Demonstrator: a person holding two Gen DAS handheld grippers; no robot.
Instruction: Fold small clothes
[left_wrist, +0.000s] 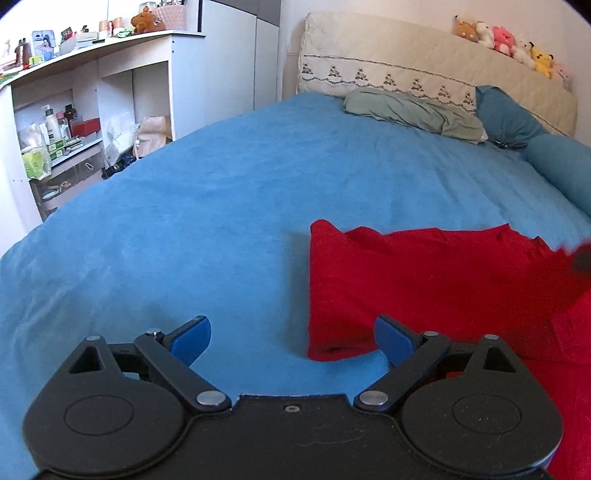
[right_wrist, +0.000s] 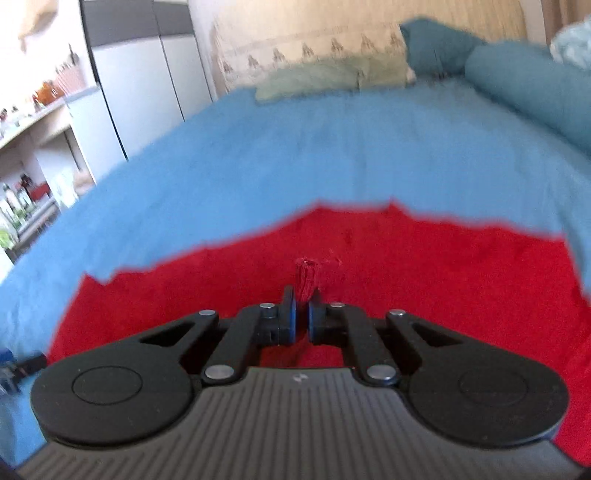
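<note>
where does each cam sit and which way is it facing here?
Left wrist: on the left gripper, tilted down across the blue bedspread toward the headboard; its open blue-padded fingers show, near the crumpled red cloth garment.
Right wrist: on the right gripper, facing the same way, low over the garment; its fingers are shut, pinching a fold of red cloth.
Shared: garment, bedspread, green pillow, white shelf unit.

Red garment (left_wrist: 424, 288) on blue bedspread (left_wrist: 203, 221)

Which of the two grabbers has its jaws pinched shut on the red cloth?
The right gripper: its jaws pinch a fold of the red cloth. The left gripper is wide open.
</note>
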